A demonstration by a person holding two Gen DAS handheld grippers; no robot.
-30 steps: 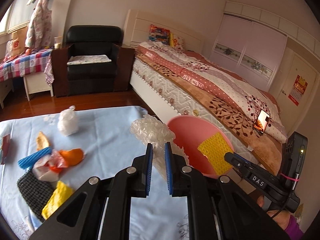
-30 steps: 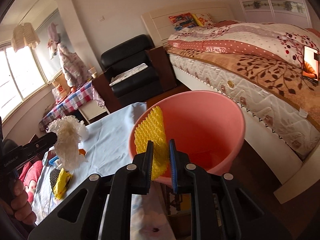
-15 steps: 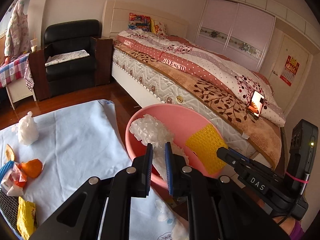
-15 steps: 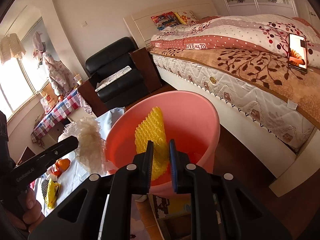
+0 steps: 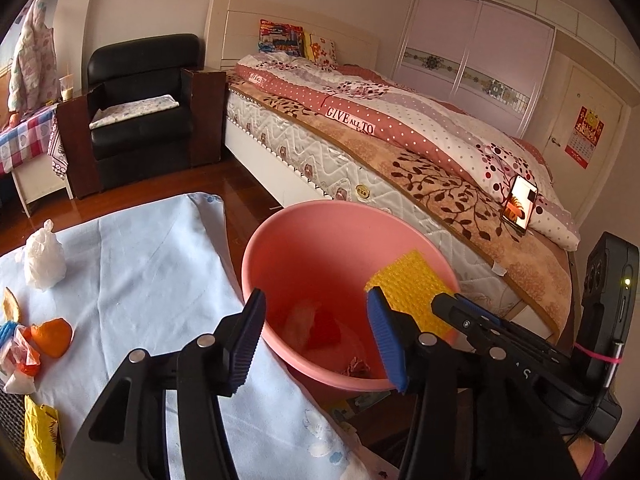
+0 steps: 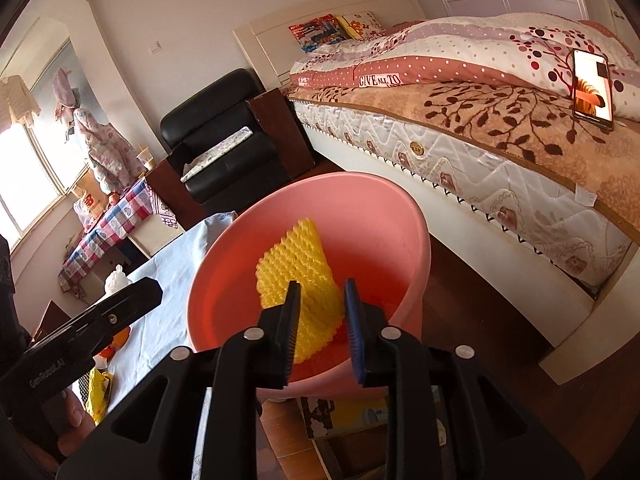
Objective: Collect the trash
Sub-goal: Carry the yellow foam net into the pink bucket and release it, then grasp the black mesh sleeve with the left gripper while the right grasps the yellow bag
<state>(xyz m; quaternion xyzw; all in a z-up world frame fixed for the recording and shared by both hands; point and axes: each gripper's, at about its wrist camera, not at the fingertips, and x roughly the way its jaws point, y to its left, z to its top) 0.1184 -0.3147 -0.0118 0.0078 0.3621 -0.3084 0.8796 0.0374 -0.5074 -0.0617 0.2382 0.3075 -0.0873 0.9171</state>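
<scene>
A pink bucket (image 5: 256, 256) stands off the table's right edge; it also shows in the right wrist view (image 6: 420, 240). My left gripper (image 5: 316, 328) is open and empty above its near rim. Scraps of trash (image 5: 316, 324) lie at the bucket's bottom. My right gripper (image 6: 320, 320) has its jaws part open around a yellow foam net (image 6: 298, 264), which hangs over the bucket; the net also shows in the left wrist view (image 5: 408, 288). Whether the jaws still pinch it I cannot tell.
On the pale blue tablecloth (image 5: 140, 264) lie a white plastic bag (image 5: 42, 258), an orange peel (image 5: 52, 334), crumpled wrappers (image 5: 20, 356) and a yellow packet (image 5: 40, 440). A bed (image 5: 400, 148) runs behind the bucket. A black armchair (image 5: 140, 112) stands at the back.
My left gripper moved right over the bucket, opened and let go of the clear bubble wrap. My right gripper's jaws have widened around the yellow net above the bucket.
</scene>
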